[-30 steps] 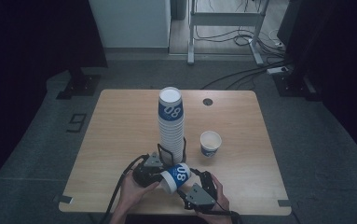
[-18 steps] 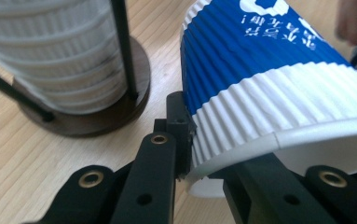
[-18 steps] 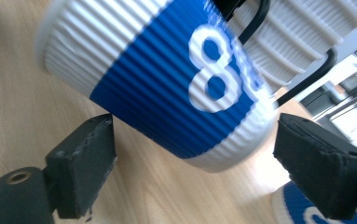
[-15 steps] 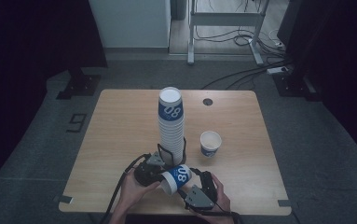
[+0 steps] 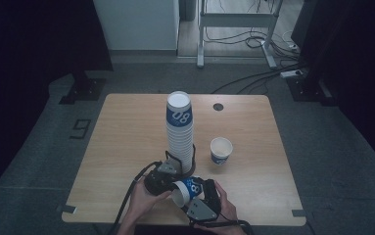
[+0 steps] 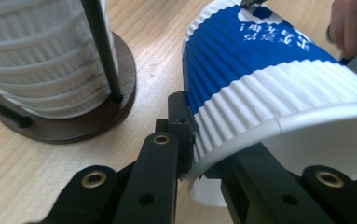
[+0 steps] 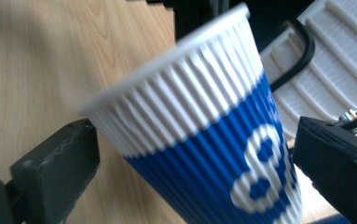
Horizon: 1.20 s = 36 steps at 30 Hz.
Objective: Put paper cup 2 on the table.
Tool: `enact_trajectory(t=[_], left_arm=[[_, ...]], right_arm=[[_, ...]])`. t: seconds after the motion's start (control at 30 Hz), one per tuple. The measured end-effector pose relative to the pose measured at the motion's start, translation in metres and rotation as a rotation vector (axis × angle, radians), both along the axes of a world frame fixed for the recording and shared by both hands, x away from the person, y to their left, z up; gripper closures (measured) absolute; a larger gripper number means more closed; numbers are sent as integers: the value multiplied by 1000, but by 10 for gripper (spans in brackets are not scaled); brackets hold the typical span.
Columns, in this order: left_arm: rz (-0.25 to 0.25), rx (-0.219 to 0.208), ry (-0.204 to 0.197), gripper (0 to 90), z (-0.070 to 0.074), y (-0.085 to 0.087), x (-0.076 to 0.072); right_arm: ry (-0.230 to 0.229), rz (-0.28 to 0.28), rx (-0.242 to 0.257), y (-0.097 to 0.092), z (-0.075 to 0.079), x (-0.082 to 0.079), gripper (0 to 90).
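Near the tabletop (image 5: 126, 147) front edge, left tool (image 5: 161, 180) and right tool (image 5: 200, 198) both clamp one tilted ribbed cup (image 5: 185, 190).

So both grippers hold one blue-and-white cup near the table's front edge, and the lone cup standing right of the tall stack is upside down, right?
Not quite: the lone cup stands upright, mouth open upward, as the high view shows. The rest holds: both grippers grip the blue-and-white cup beside the tall stack.

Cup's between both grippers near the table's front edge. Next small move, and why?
Probably open the left gripper and draw it back. It pinches the tilted cup at the rim, while the right gripper straddles the cup's ribbed wall, so the right looks set to take it. A lone cup stands upright to the right of the stack.
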<state>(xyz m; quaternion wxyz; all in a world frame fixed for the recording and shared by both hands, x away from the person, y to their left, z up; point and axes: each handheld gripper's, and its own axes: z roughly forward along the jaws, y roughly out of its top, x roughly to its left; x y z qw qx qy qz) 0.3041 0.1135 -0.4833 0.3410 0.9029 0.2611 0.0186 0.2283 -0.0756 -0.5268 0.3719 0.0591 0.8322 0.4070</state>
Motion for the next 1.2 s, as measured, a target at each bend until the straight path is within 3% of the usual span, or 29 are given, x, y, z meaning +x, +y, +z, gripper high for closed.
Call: enact_trajectory(t=[0.1, 0.33, 0.8, 1.03, 1.2], left_arm=[[0, -14, 2, 858, 0, -1, 0], [10, -58, 2, 865, 0, -3, -1], [12, -87, 11, 864, -1, -7, -1], [32, -157, -9, 852, -3, -2, -3], [61, -202, -24, 789, -5, 1, -4]], right_arm=[[-12, 14, -18, 5, 1, 0, 25], [-8, 27, 15, 9, 2, 1, 94], [-9, 21, 53, 10, 4, 2, 128], [16, 15, 97, 9, 6, 3, 157], [47, 1, 145, 6, 7, 5, 163]])
